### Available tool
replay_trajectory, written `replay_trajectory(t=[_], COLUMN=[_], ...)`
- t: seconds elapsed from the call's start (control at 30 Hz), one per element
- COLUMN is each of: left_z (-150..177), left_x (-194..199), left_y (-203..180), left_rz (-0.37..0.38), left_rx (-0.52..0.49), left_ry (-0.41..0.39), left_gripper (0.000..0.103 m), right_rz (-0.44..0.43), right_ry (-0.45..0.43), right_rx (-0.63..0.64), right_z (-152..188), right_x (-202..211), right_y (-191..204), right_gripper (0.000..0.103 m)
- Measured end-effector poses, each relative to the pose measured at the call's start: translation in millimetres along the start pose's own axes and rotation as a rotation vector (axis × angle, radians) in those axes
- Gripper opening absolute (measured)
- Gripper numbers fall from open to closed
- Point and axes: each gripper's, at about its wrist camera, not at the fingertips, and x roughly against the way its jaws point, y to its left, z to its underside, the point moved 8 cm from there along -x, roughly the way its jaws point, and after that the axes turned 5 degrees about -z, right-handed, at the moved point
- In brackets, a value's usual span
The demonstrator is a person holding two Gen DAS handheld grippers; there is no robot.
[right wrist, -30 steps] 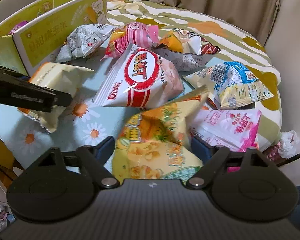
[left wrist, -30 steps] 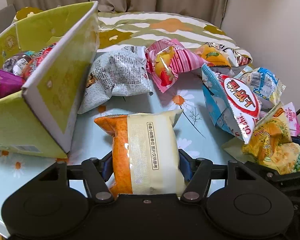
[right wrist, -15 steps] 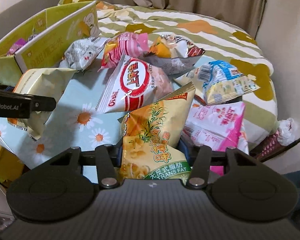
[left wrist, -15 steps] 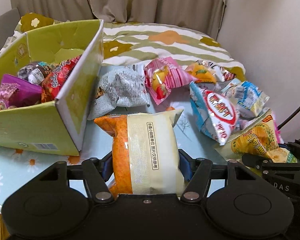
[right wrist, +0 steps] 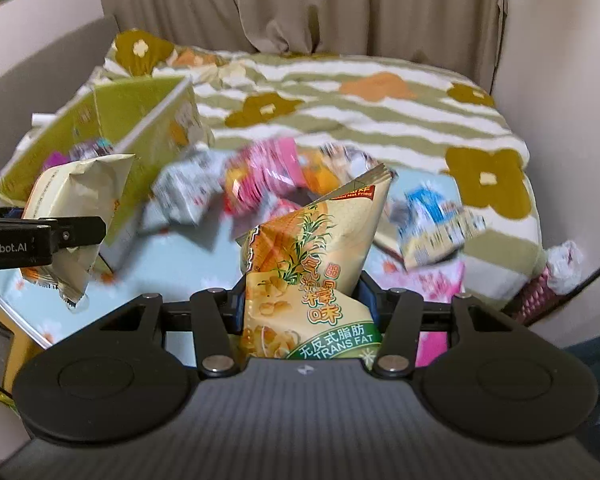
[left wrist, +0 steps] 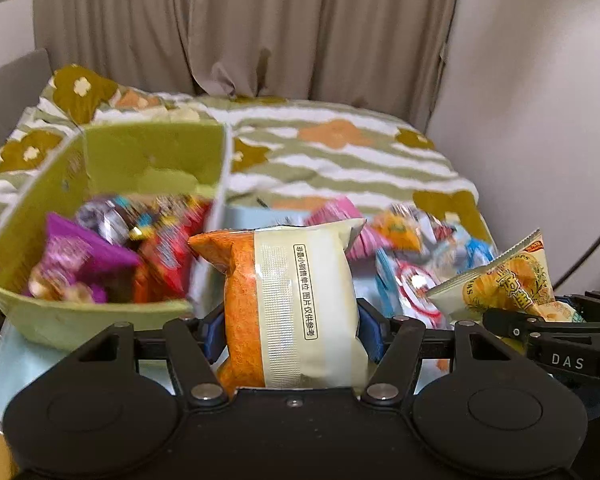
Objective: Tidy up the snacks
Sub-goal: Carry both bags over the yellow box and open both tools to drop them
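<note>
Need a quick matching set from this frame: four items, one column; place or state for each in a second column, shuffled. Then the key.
1. orange-and-cream bag
2. yellow chips bag
3. purple packet
4. blue-and-white packet

A. lying on the table near the bedspread
B. inside the green box
C. clamped in the left gripper
D. clamped in the right gripper

Pairs: 1-C, 2-D, 3-B, 4-A
</note>
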Motion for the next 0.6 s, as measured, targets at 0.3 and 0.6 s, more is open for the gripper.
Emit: replay_trajectory(t=[0.3,0.6], left_z=[-55,-110], left_x=[8,-21], left_y=[79,160], left_rz=[-0.061,-0.102], left_rx=[0.037,0.042], left_ry=[-0.074,-0.075], left_gripper=[0.067,0.067], right_rz=[-0.07,-0.163], right_ry=[-0.091,-0.135], right_rx=[0.024,0.016], right_z=[-68,-147], right_x=[-12,-59], right_y=[68,153], right_gripper=[0.066,0.066])
